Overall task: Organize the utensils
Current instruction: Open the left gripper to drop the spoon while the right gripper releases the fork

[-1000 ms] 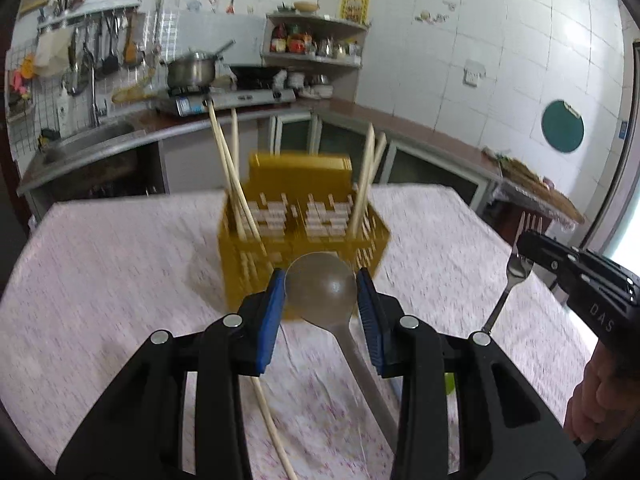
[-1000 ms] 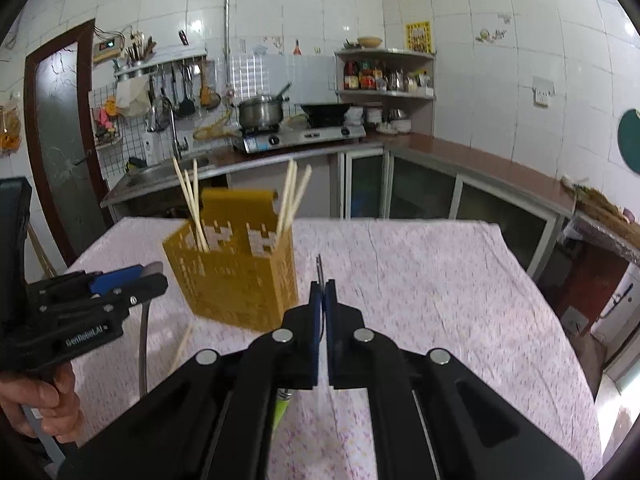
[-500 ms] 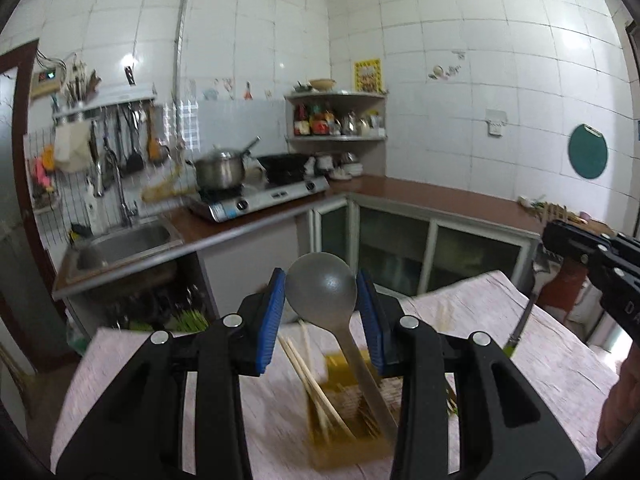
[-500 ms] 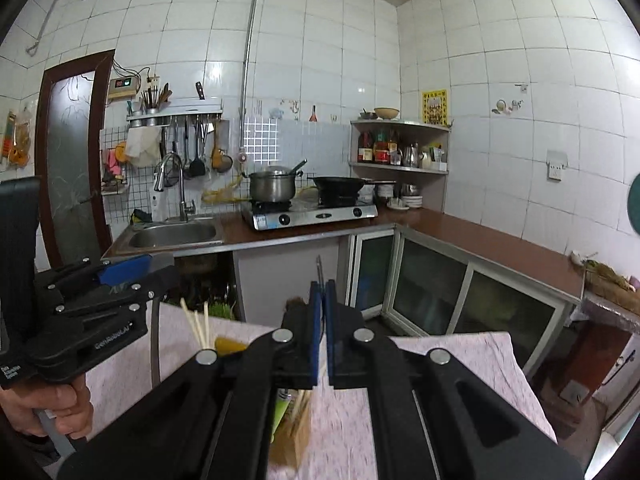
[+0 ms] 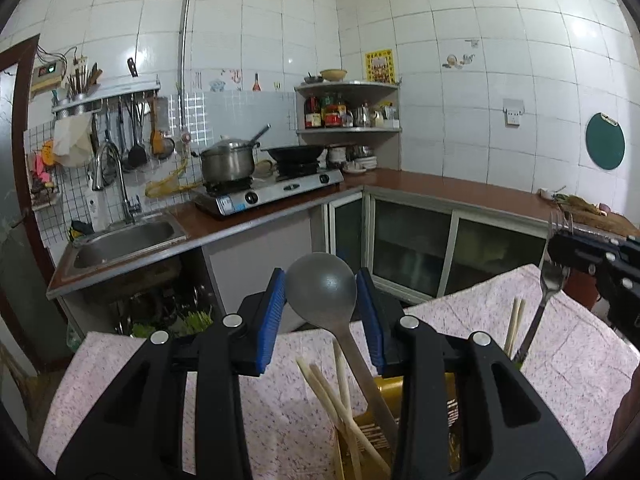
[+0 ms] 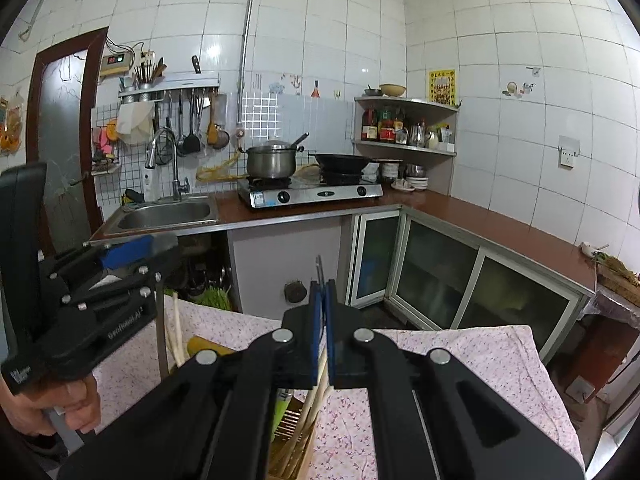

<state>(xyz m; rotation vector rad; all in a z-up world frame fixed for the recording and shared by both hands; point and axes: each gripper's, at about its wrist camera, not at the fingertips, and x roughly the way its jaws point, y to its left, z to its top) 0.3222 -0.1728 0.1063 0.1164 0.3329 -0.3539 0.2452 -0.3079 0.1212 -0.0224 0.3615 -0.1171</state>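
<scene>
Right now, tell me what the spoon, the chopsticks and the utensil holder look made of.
Spoon: matte grey metal, likely steel; dull sheen, thin flat handle.
Chopsticks: pale, unglossy, probably bamboo or wood.
Utensil holder: yellow, perforated walls, apparently moulded plastic.

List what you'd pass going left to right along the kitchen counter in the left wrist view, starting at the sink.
sink → steel pot on the stove → black wok → corner shelf of bottles → green round board on the wall
</scene>
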